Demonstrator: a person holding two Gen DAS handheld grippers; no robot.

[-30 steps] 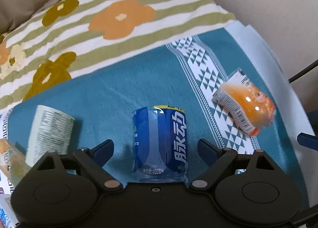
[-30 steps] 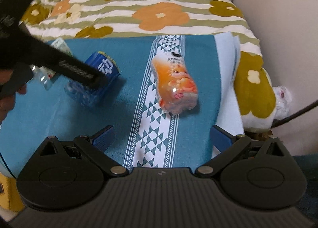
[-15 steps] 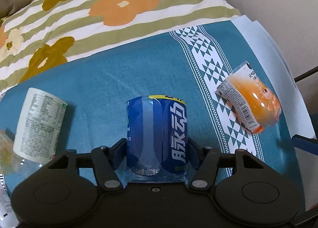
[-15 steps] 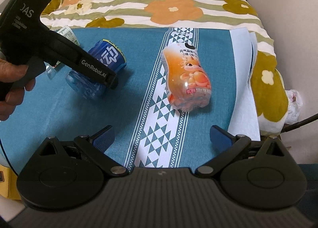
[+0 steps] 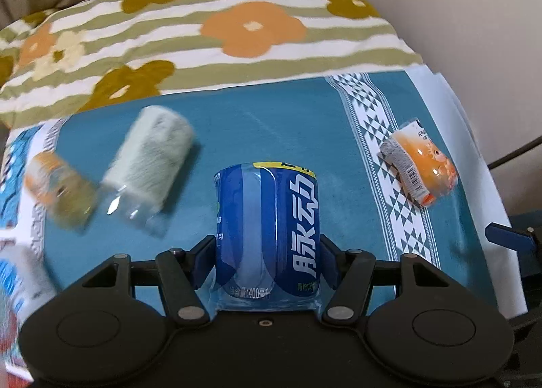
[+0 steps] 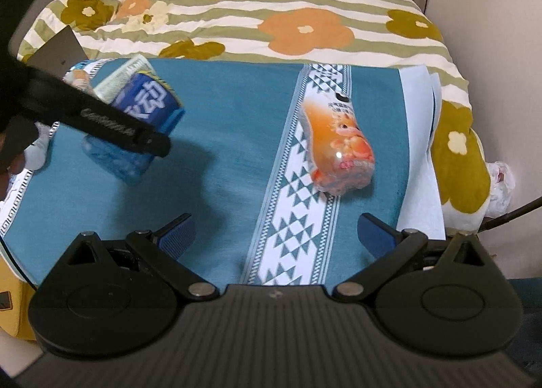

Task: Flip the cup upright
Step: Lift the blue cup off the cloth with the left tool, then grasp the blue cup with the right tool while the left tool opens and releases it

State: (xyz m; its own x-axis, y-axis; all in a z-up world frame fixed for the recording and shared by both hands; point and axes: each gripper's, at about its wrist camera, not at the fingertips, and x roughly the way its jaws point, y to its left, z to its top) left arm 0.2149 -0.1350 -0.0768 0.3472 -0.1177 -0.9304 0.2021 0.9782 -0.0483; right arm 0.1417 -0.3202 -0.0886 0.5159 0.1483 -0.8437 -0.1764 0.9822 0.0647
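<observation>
Left tongs [image 5: 267, 259] clamp the blue cup [image 5: 267, 229]; right tongs [image 6: 276, 232] gape.

The blue-labelled clear plastic cup [image 5: 267, 232], cut from a drink bottle, carries white Chinese characters down its side and a yellow band at its open rim. It is pinched at both flanks, its moulded transparent base nearest the left wrist camera and its rim pointing away. From the right wrist view, the cup [image 6: 135, 130] is tilted, base low and rim raised toward the far left (it appears lifted off the teal patterned cloth [image 6: 237, 137], casting a shadow).
</observation>
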